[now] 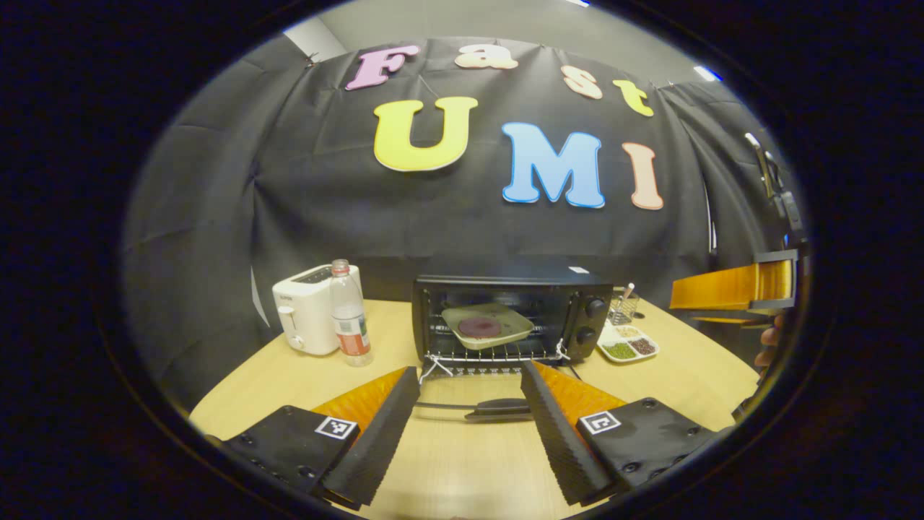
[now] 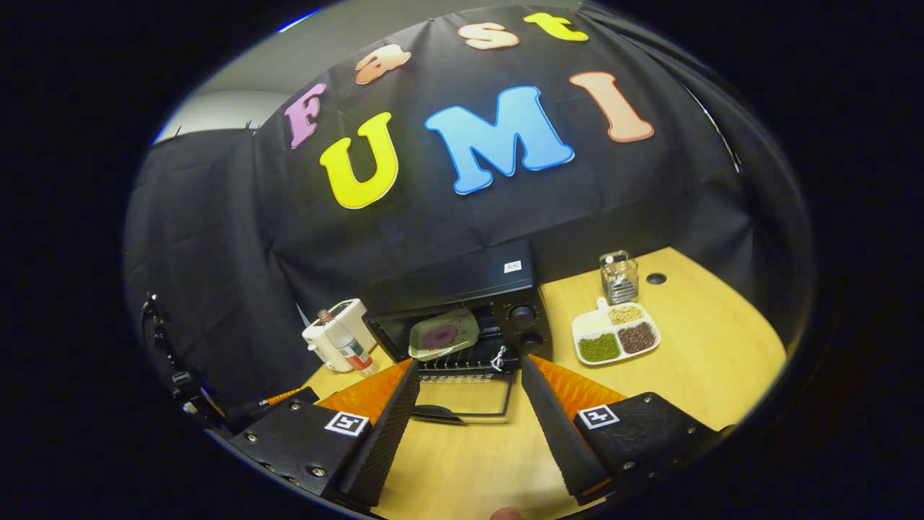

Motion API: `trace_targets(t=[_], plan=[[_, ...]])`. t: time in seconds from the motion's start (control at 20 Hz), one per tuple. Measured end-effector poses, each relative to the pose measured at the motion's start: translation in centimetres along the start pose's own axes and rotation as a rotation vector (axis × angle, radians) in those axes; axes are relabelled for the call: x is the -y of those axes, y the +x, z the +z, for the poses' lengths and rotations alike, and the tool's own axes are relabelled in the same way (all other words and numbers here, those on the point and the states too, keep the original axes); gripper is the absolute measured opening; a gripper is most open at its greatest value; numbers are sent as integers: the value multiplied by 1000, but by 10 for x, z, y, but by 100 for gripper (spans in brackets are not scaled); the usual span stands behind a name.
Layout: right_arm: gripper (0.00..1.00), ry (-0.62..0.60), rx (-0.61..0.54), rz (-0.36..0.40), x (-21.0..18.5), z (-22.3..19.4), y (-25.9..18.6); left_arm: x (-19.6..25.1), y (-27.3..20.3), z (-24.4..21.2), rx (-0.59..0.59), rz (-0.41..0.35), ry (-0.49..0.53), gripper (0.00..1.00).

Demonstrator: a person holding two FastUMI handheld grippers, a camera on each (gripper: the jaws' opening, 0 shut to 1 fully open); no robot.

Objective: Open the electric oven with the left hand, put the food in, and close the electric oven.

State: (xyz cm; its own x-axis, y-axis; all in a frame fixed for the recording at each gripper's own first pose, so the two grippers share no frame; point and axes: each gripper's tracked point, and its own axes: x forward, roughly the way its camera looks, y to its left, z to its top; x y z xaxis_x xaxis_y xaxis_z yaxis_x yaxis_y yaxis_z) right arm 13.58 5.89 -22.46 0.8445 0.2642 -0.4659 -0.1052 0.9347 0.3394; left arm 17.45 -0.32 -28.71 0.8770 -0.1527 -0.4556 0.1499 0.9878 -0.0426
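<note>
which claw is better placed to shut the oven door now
Left, probably. Its open claw sits squarely facing the lowered door's handle, with the plate already on the rack. The right claw faces the oven at an angle.

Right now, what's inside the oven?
The oven, door down, holds a pale plate with a dark round food item, tilted on the wire rack. The rack space beneath the plate is hidden.

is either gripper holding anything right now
Nothing is held. The left gripper and right gripper are both open, with the plate sitting in the oven.
</note>
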Motion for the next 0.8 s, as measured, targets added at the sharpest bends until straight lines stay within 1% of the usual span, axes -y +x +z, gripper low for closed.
trace_targets(t=[0.05,0.1,0.2,0.25,0.3,0.35,0.5,0.55,0.6,0.65,0.7,0.8], plan=[[90,-42,7,-6,2,-1,-3,5,6,-9,-18,-11,-4,100],[90,-75,16,-18,8,0,-9,11,12,-18,-36,-23,-11,95],[90,-123,24,-46,18,-3,-25,20,24,-37,-82,-40,-23,96],[90,-141,32,-55,22,-2,-31,24,31,-47,-104,-43,-28,100],[90,-158,43,-82,30,0,-36,28,39,-55,-121,-49,-29,96],[90,-169,50,-111,38,-1,-41,34,46,-65,-142,-53,-29,96],[90,-171,39,-172,56,-5,-55,47,61,-91,-202,-62,-23,97],[90,-164,31,-192,63,-6,-59,51,65,-100,-218,-64,-27,100],[90,-154,20,-229,72,-8,-62,52,69,-106,-239,-62,-27,97],[90,-146,15,-259,78,-9,-66,53,73,-113,-254,-59,-26,100],[90,-143,19,-279,81,-8,-69,52,79,-117,-262,-57,-26,97],[90,-142,18,-306,86,-9,-73,51,84,-128,-288,-49,-22,97]])
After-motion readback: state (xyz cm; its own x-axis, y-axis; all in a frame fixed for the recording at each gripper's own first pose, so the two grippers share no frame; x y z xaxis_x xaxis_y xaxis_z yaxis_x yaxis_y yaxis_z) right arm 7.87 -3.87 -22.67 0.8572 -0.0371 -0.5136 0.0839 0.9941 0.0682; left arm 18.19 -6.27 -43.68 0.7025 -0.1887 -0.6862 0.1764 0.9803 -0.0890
